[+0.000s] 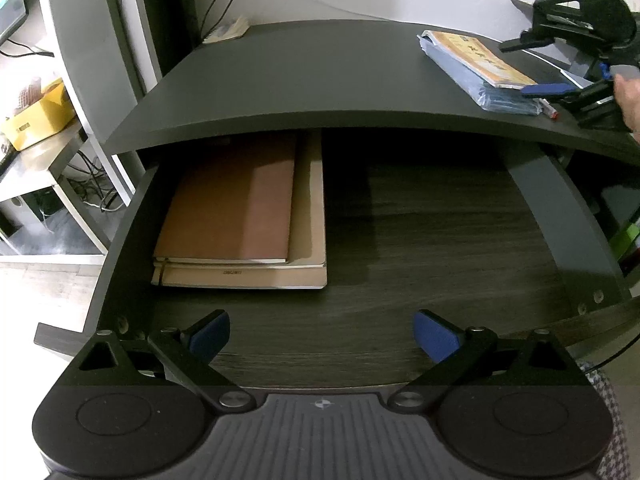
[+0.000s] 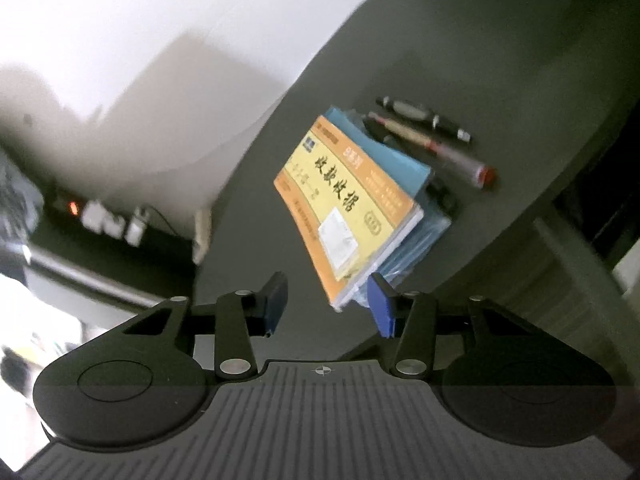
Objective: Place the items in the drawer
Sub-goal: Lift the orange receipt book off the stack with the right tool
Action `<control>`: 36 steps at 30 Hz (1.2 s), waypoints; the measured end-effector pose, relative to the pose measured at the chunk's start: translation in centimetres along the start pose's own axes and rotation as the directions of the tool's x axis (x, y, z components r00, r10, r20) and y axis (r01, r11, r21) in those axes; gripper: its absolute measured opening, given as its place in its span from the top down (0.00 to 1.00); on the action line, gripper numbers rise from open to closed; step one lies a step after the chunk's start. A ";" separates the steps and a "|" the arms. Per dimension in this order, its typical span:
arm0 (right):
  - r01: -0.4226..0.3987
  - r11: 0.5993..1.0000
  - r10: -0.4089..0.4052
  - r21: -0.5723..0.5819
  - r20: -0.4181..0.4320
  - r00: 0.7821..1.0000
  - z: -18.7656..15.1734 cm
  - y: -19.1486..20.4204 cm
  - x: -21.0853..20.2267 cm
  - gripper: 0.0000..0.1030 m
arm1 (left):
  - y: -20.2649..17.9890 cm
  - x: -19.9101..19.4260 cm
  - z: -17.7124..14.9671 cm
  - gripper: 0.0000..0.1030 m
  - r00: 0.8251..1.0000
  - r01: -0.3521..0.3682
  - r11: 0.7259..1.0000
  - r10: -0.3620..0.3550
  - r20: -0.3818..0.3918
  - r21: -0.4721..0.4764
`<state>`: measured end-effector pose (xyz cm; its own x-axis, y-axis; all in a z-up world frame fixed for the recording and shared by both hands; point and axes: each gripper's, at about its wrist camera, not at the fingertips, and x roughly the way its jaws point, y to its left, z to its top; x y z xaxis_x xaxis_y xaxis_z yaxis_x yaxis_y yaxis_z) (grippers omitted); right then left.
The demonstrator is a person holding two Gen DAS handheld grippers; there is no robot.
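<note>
Left tool [image 1: 322, 334] spread wide, empty, hanging over the front of the pulled-out drawer [image 1: 420, 248]. In the drawer's 9 o'clock half, two notebooks stacked flat: a brown notebook [image 1: 228, 204] lying on a larger tan notebook [image 1: 308, 224], both partly tucked under the desk [image 1: 304, 68] edge; the 3 o'clock half of the drawer floor bare dark woodgrain. On the desk top toward 2 o'clock in the left wrist view, an orange-and-yellow receipt booklet [image 1: 478, 60] resting on a blue plastic-wrapped pack [image 1: 492, 96]. Right tool [image 2: 328, 306] open to a middling width, gripping nothing, its 3 o'clock blue fingertip [image 2: 382, 306] just beside the near corner of the same booklet [image 2: 348, 204]; touching or not, cannot tell. Beyond the pack [image 2: 416, 224], toward 1 o'clock in the right wrist view, a red-capped pen [image 2: 436, 148] and a black pen [image 2: 424, 118] lying side by side on the desk. At far 3 o'clock in the left wrist view, part of a hand [image 1: 628, 100] on the right tool's body.
</note>
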<state>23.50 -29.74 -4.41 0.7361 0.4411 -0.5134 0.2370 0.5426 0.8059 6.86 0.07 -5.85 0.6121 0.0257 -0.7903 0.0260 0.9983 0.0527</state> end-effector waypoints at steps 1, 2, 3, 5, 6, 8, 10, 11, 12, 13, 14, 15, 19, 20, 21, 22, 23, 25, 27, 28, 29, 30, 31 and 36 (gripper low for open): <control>-0.011 1.000 0.011 0.026 -0.007 1.000 -0.1 -0.2 0.5 0.50 | 0.0 0.0 0.0 0.04 1.000 -0.001 1.000 0.001 0.000 0.001; -0.013 0.999 0.014 0.048 -0.009 1.000 -0.3 -0.3 0.9 0.53 | 0.0 0.0 0.0 0.04 1.000 -0.001 1.000 0.001 0.000 0.002; -0.013 0.998 0.014 0.068 -0.011 1.000 -0.6 -0.5 1.3 0.57 | 0.0 -0.1 0.0 0.04 1.000 -0.002 1.000 0.002 0.001 0.003; -0.015 0.993 0.016 0.119 -0.005 1.000 -1.0 -1.0 1.7 0.67 | 0.0 -0.1 0.0 0.04 1.000 -0.003 1.000 0.003 0.002 0.002; -0.015 0.990 0.016 0.143 -0.001 1.000 -1.2 -1.3 1.7 0.79 | 0.0 -0.1 0.0 0.04 1.000 -0.003 1.000 0.003 0.002 0.002; -0.016 0.987 0.014 0.157 0.018 1.000 -1.6 -1.7 1.5 0.89 | 0.1 -0.1 0.0 0.04 1.000 -0.005 1.000 0.005 0.002 0.000; -0.016 0.991 0.010 0.131 0.045 0.999 -1.9 -1.6 1.1 0.92 | 0.2 -0.1 0.0 0.04 1.000 -0.005 1.000 0.005 0.000 -0.001; -0.020 0.993 0.013 0.120 0.054 0.998 -2.0 -1.6 0.8 0.92 | 0.2 -0.1 0.0 0.04 1.000 -0.005 1.000 0.005 0.000 -0.001; -0.028 0.993 0.022 0.115 0.054 0.998 -2.0 -1.5 0.6 0.93 | 0.2 -0.1 -0.1 0.04 1.000 -0.005 1.000 0.005 -0.001 -0.001; -0.032 0.993 0.026 0.111 0.052 0.998 -2.1 -1.6 0.3 0.93 | 0.1 -0.1 -0.1 0.04 1.000 -0.005 1.000 0.005 -0.001 0.000; -0.034 0.994 0.029 0.107 0.050 0.998 -2.3 -1.6 -0.1 0.93 | 0.1 -0.2 -0.1 0.04 1.000 -0.003 1.000 0.003 0.000 0.001; -0.037 0.994 0.032 0.102 0.048 0.998 -2.4 -1.7 -0.5 0.93 | 0.1 -0.2 -0.1 0.04 1.000 -0.002 1.000 0.002 0.001 0.002; -0.042 0.994 0.040 0.100 0.021 0.999 -2.6 -1.9 -0.6 0.76 | -0.1 -0.2 -0.1 0.04 1.000 -0.001 1.000 0.001 0.003 0.006; -0.042 0.993 0.039 0.107 0.024 0.999 -2.6 -1.9 -0.5 0.71 | -0.1 -0.2 -0.1 0.04 1.000 -0.001 1.000 0.001 0.003 0.007; -0.041 0.993 0.037 0.113 0.031 0.999 -2.8 -1.9 -0.4 0.67 | -0.1 -0.2 -0.1 0.04 1.000 -0.002 1.000 0.002 0.003 0.008; -0.040 0.992 0.036 0.119 0.035 0.999 -2.8 -1.9 -0.3 0.64 | -0.1 -0.3 -0.1 0.04 1.000 -0.001 1.000 0.001 0.004 0.008; -0.037 0.991 0.033 0.126 0.039 0.999 -2.9 -2.0 -0.2 0.61 | -0.1 -0.3 -0.1 0.04 1.000 -0.001 1.000 0.001 0.004 0.007; -0.033 0.990 0.027 0.140 0.048 0.998 -2.9 -2.2 0.1 0.58 | -0.1 -0.3 -0.1 0.04 1.000 -0.005 1.000 0.005 0.005 0.006; -0.040 0.983 0.030 0.178 0.057 0.998 -2.8 -2.7 0.7 0.55 | -0.1 -0.3 -0.1 0.04 1.000 -0.005 1.000 0.005 0.004 0.006; -0.049 0.978 0.037 0.202 0.067 0.997 -2.7 -3.1 0.8 0.55 | -0.1 -0.3 -0.1 0.04 1.000 -0.005 1.000 0.005 0.003 0.006; -0.063 0.972 0.046 0.225 0.079 0.996 -2.7 -3.4 0.9 0.56 | -0.1 -0.4 -0.1 0.04 1.000 -0.005 1.000 0.005 0.004 0.006; -0.077 0.968 0.057 0.239 0.086 0.995 -2.6 -3.5 1.0 0.60 | -0.1 -0.4 -0.2 0.04 1.000 -0.004 1.000 0.004 0.004 0.007; -0.080 0.968 0.061 0.238 0.086 0.994 -2.5 -3.5 0.9 0.67 | -0.1 -0.5 -0.2 0.04 1.000 -0.004 1.000 0.004 0.005 0.007; -0.083 0.979 0.069 0.188 0.083 0.994 -2.7 -2.4 -0.5 0.91 | 0.0 -0.8 -0.2 0.04 1.000 -0.007 1.000 0.007 0.012 0.000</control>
<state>20.84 -29.31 -6.85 0.8007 0.4165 -0.4307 0.2901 0.3594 0.8869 6.25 0.08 -5.35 0.6218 0.0324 -0.7825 0.0214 0.9981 0.0583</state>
